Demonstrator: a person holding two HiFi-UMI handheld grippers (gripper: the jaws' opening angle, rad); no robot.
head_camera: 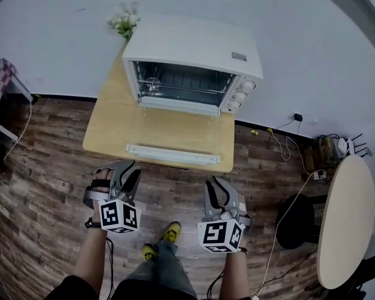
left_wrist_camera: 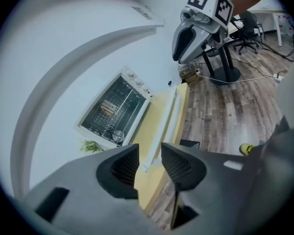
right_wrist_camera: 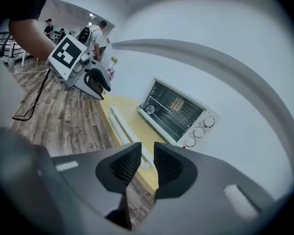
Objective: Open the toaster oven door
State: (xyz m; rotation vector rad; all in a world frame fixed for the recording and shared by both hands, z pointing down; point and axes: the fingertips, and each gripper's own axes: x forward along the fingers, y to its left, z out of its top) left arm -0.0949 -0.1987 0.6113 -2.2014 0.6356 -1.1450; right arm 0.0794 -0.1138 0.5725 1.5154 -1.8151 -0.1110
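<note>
We are holding the left gripper (head_camera: 124,167) and right gripper (head_camera: 216,183), fingers narrow and empty, before the toaster oven (head_camera: 194,52), risking bumping its door (head_camera: 175,136) lying open on the counter (head_camera: 103,130).

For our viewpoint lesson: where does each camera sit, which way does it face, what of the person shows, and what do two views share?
Head view: on the person's head, looking down at the toaster oven; shows forearms, legs, left gripper, right gripper.
Left gripper view: on that gripper, facing along its fingers to the toaster oven; shows the right gripper.
Right gripper view: likewise along its fingers; shows the left gripper.
Both gripper views share the open toaster oven.
</note>
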